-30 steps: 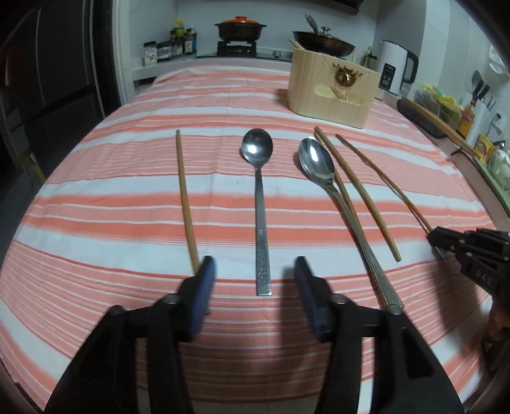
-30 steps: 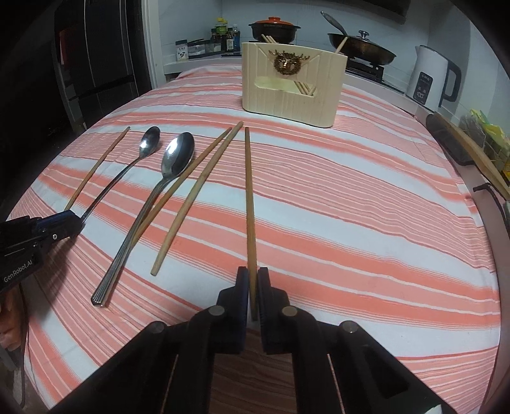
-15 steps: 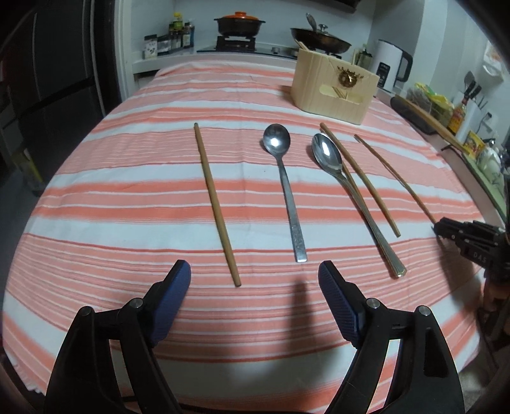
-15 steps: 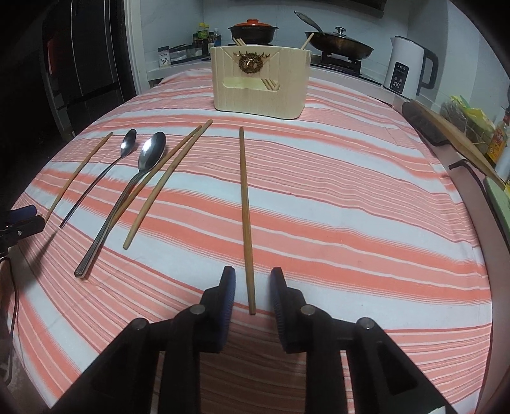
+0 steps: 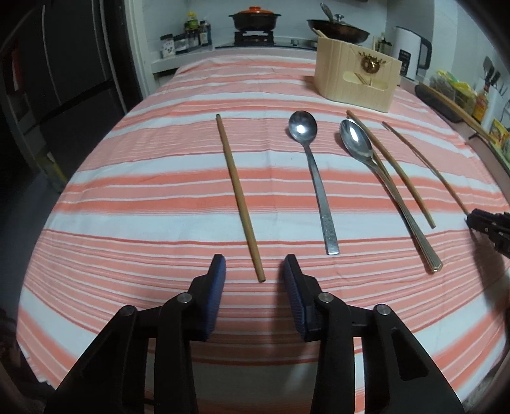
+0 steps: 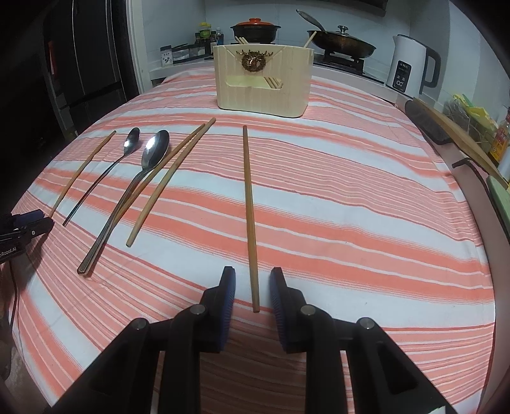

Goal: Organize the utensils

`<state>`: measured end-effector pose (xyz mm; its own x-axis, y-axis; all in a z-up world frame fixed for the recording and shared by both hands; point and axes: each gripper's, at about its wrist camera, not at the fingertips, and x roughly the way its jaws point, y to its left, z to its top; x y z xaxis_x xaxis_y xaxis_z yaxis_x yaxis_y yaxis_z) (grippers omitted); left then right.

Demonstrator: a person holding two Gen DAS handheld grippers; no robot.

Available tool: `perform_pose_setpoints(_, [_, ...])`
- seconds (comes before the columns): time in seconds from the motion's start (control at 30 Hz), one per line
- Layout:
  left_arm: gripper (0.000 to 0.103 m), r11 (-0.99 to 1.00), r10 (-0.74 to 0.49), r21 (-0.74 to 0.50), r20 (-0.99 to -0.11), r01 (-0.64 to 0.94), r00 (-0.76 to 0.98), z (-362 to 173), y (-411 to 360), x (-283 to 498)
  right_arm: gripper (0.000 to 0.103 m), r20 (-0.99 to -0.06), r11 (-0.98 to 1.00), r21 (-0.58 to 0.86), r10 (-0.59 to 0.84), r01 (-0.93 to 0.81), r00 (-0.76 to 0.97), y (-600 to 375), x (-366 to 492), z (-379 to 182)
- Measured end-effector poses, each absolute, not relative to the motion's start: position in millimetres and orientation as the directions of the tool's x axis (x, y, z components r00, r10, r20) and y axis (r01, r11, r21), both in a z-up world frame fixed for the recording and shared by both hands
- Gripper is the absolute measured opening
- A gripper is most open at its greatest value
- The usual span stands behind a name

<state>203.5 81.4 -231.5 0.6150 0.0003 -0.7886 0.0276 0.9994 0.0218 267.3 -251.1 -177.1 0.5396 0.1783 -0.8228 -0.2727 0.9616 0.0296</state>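
Observation:
Several wooden chopsticks and two metal spoons lie on the striped tablecloth. My left gripper (image 5: 255, 270) is open, its jaws either side of the near end of the leftmost chopstick (image 5: 237, 194). Right of it lie a flat-handled spoon (image 5: 314, 172) and a ribbed-handled spoon (image 5: 379, 178) beside two more chopsticks (image 5: 392, 165). My right gripper (image 6: 252, 283) is open around the near end of a lone chopstick (image 6: 249, 207), which lies on the cloth. A beige wooden utensil holder (image 6: 263, 79) stands at the back with chopsticks in it.
A stove with a pot (image 6: 255, 28) and a pan (image 6: 344, 43) stands behind the table. A white kettle (image 6: 411, 67) and a long wooden board (image 6: 459, 140) sit at the right edge. A dark fridge (image 5: 63, 63) stands left.
My right gripper has let go of the lone chopstick and opened. My left gripper moved left from the flat-handled spoon to the leftmost chopstick, opening wide and then narrowing.

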Motion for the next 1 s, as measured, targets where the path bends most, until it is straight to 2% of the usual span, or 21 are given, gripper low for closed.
perform_pose_setpoints(0.07, [0.022, 0.998, 0.009, 0.042, -0.779, 0.038, 0.627, -232, 76, 201, 0.024, -0.823, 0.961, 0.034, 0.182, -0.274, 0.538, -251, 269, -178])
perform_pose_setpoints(0.1, [0.011, 0.998, 0.003, 0.038, -0.775, 0.043, 0.632, -232, 74, 201, 0.024, -0.822, 0.96, 0.036, 0.187, -0.278, 0.537, -251, 269, -178])
perform_pose_setpoints(0.13, [0.006, 0.998, 0.001, 0.038, -0.77, 0.045, 0.638, -232, 72, 200, 0.024, -0.822, 0.958, 0.039, 0.193, -0.285, 0.535, -250, 270, -178])
perform_pose_setpoints(0.23, [0.005, 0.998, 0.011, 0.047, -0.758, 0.037, 0.652, -233, 71, 199, 0.017, -0.822, 0.958, 0.051, 0.202, -0.284, 0.532, -252, 271, -179])
perform_pose_setpoints(0.33, [0.005, 0.999, 0.004, 0.037, -0.757, 0.036, 0.653, -233, 73, 200, 0.017, -0.822, 0.958, 0.06, 0.207, -0.281, 0.53, -255, 269, -178])
perform_pose_setpoints(0.43, [0.007, 0.998, 0.017, 0.054, -0.755, 0.036, 0.656, -233, 71, 198, 0.036, -0.82, 0.952, 0.086, 0.236, -0.295, 0.522, -256, 264, -178])
perform_pose_setpoints(0.47, [0.007, 0.998, 0.022, 0.06, -0.754, 0.036, 0.656, -233, 70, 197, 0.037, -0.82, 0.952, 0.078, 0.231, -0.298, 0.524, -256, 261, -178])
perform_pose_setpoints(0.57, [0.018, 0.997, 0.028, 0.066, -0.76, 0.035, 0.65, -232, 73, 196, 0.037, -0.821, 0.946, 0.06, 0.228, -0.318, 0.523, -256, 256, -178])
perform_pose_setpoints(0.63, [0.039, 0.998, 0.023, 0.051, -0.777, 0.027, 0.629, -230, 81, 197, 0.036, -0.827, 0.941, 0.048, 0.225, -0.334, 0.515, -256, 256, -178])
perform_pose_setpoints(0.67, [0.043, 0.999, 0.003, 0.027, -0.792, 0.031, 0.61, -229, 88, 198, 0.036, -0.832, 0.938, 0.043, 0.224, -0.343, 0.507, -256, 256, -177])
perform_pose_setpoints(0.7, [0.046, 0.999, -0.028, -0.006, -0.809, 0.039, 0.587, -228, 96, 198, 0.036, -0.839, 0.933, 0.039, 0.225, -0.357, 0.496, -256, 257, -177])
perform_pose_setpoints(0.77, [0.046, 0.998, -0.06, -0.03, -0.841, 0.064, 0.538, -224, 111, 196, 0.036, -0.856, 0.917, 0.02, 0.222, -0.399, 0.468, -256, 258, -175])
perform_pose_setpoints(0.87, [0.049, 0.995, -0.042, 0.011, -0.859, 0.101, 0.51, -206, 130, 187, 0.037, -0.894, 0.88, -0.033, 0.185, -0.474, 0.407, -268, 254, -163])
perform_pose_setpoints(0.93, [0.063, 0.993, -0.042, 0.018, -0.857, 0.113, 0.513, -197, 132, 185, 0.037, -0.892, 0.858, -0.127, 0.121, -0.498, 0.435, -275, 248, -150])
perform_pose_setpoints(1.0, [0.066, 0.992, -0.075, -0.01, -0.841, 0.123, 0.536, -195, 123, 186, 0.037, -0.874, 0.854, -0.156, 0.114, -0.496, 0.472, -277, 247, -141])
